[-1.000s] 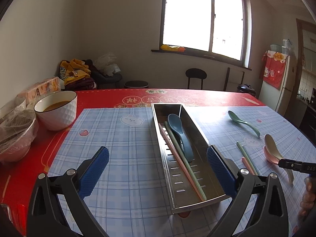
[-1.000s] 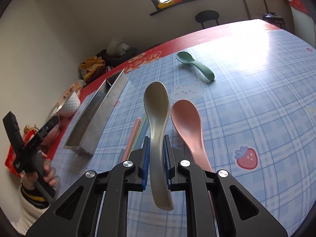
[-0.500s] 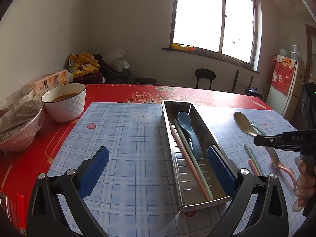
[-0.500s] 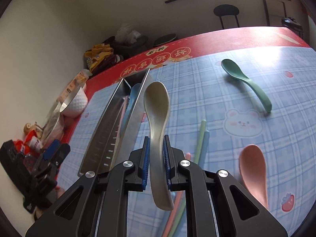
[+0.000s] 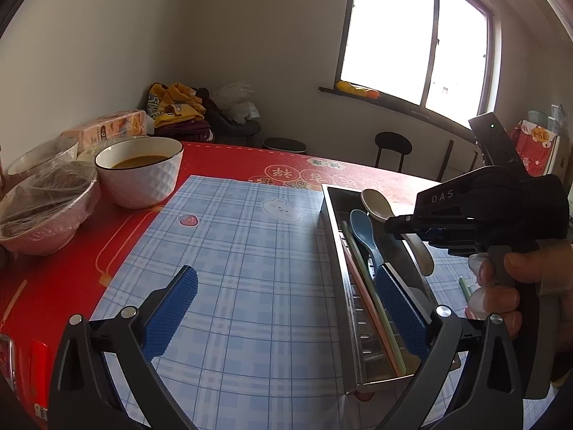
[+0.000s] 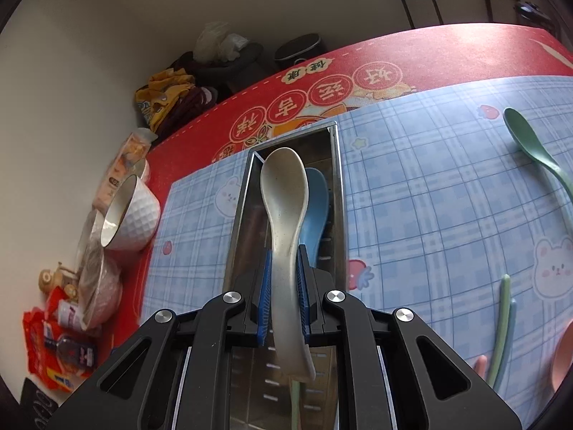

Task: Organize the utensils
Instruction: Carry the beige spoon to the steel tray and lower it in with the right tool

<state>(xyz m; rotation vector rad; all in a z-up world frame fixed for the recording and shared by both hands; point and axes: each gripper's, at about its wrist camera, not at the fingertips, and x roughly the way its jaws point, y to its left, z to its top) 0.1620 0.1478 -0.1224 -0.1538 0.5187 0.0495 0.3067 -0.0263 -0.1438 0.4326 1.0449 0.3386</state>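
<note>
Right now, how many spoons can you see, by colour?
Beige spoon: 1, held in the right gripper
Blue spoon: 1, in the tray
Green spoon: 1
Pink spoon: 1
Total: 4

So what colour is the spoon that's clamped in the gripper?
Cream, faintly speckled: the spoon in the right gripper, best seen in the right wrist view.

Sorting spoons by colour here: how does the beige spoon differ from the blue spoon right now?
The beige spoon is clamped in the right gripper above the tray; the blue spoon lies inside the tray, ungripped. The beige spoon is speckled off-white; the blue spoon is plain blue. Both are similarly shaped, bowls pointing the same way.
</note>
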